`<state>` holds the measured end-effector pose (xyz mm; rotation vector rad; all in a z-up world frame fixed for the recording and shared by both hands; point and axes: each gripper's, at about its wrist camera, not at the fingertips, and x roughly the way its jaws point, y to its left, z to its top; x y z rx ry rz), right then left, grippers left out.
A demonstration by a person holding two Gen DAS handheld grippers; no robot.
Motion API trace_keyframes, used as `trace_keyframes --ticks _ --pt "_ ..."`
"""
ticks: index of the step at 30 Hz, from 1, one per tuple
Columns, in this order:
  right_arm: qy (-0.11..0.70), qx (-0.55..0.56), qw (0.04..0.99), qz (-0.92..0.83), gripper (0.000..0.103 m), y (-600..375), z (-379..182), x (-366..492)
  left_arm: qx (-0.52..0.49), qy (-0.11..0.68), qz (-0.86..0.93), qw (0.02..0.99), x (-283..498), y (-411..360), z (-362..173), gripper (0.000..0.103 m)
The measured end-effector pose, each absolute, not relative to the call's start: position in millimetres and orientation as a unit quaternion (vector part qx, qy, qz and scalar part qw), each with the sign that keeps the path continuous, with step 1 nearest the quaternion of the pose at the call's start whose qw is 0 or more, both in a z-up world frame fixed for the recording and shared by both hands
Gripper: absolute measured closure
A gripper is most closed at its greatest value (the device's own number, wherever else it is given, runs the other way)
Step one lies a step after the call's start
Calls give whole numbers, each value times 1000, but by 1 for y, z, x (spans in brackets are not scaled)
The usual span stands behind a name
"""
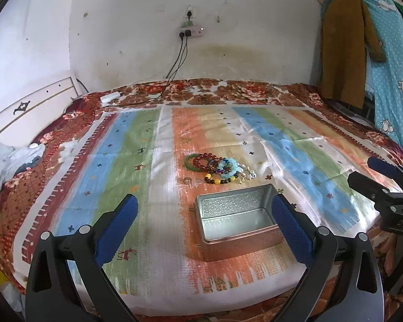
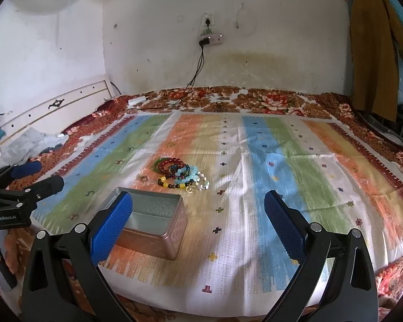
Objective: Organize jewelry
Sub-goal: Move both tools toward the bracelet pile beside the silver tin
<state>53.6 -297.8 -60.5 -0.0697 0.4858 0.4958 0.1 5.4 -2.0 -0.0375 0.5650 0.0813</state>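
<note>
A pile of beaded bracelets (image 1: 219, 168), red, green, light blue, yellow and white, lies on the striped cloth in the middle of the bed; it also shows in the right wrist view (image 2: 181, 174). An open, empty metal tin (image 1: 236, 216) stands just in front of the pile, also seen in the right wrist view (image 2: 154, 221). My left gripper (image 1: 205, 221) is open and empty, hovering over the near edge with the tin between its fingers in view. My right gripper (image 2: 198, 222) is open and empty, to the right of the tin.
The striped cloth (image 2: 268, 187) covers a floral blanket (image 1: 228, 91). A white headboard (image 1: 27, 107) and crumpled clothes (image 1: 10, 161) are at the left. Cables run from a wall socket (image 1: 190, 30) to a white charger (image 1: 109, 96). Clothes (image 1: 344, 51) hang at the right.
</note>
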Motion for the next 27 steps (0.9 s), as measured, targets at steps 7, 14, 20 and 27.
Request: trace_keyframes --ticks 7,14,20,27 --pt "239 -43 941 235 4 -295 -60 54 -11 283 38 958 1 1 -4 5" --pt "247 -49 939 235 4 -293 -60 56 -14 275 39 961 -1 3 0 5" --pt "265 -40 933 242 4 -293 -62 66 -26 303 42 952 14 7 -7 5" --pt "268 -48 930 245 4 -285 -61 80 -41 318 55 946 34 14 -11 5"
